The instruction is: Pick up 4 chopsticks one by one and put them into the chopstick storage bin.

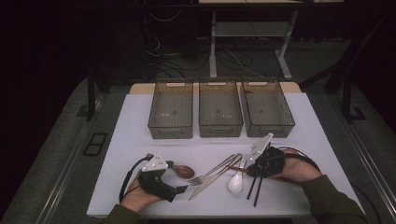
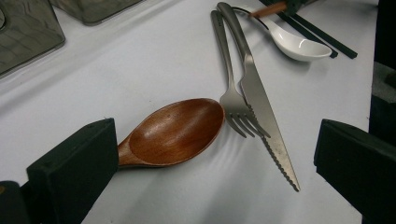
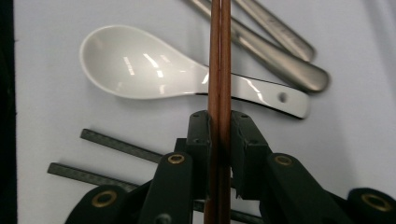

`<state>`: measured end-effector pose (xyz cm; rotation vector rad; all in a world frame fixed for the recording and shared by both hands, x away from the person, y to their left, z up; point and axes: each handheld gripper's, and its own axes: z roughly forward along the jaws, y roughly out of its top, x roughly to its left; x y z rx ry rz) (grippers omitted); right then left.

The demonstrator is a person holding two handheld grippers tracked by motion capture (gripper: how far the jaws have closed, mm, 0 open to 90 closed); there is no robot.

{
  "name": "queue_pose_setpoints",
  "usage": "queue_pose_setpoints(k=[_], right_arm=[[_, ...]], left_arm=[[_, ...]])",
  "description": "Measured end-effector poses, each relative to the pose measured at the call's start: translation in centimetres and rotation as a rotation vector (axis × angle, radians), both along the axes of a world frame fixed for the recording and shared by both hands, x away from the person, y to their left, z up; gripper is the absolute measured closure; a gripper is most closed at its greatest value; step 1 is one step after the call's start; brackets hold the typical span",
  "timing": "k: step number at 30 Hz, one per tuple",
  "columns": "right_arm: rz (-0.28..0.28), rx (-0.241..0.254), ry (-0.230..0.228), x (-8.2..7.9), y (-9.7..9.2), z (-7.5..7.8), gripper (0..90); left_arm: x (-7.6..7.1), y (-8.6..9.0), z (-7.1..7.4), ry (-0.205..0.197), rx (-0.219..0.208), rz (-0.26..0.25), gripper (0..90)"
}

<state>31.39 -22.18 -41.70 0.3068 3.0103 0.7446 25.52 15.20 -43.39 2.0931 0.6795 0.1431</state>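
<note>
A brown wooden spoon [image 2: 173, 133] lies on the white table, its handle running under one jaw of my left gripper [image 2: 215, 140]. That gripper stands open, its jaws wide apart with the bowl of the wooden spoon [image 1: 184, 171] between them, untouched. My right gripper [image 3: 219, 121] is shut on a pair of brown wooden chopsticks [image 3: 219, 56], which run straight out between its jaws above a white ceramic spoon [image 3: 140, 65]. In the high view the right gripper [image 1: 252, 169] sits just right of the white spoon [image 1: 236, 183].
A steel fork [image 2: 231, 88] and a serrated knife [image 2: 261, 107] lie side by side mid-table. Two black chopsticks [image 1: 254, 189] rest under the right gripper. Three empty grey bins [image 1: 220, 109] stand in a row at the back.
</note>
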Motion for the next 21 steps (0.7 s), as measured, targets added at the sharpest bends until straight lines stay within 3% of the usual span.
queue_pose_setpoints(k=[4, 11, 21], right_arm=[[-0.063, 0.026, -0.013, 0.9, -1.0, 0.2, 78.2], [-0.236, 0.028, -0.032, 3.4, -2.4, -0.3, 78.2], [-0.334, 0.036, -0.040, 5.1, -2.8, -1.1, 77.5]], left_arm=[[0.0, 0.0, 0.0, 0.001, -0.001, 0.001, 0.0], [0.1, 0.0, 0.0, 0.000, -0.002, -0.001, 0.0], [0.0, 0.0, -0.1, 0.000, 0.000, 0.001, 0.0]])
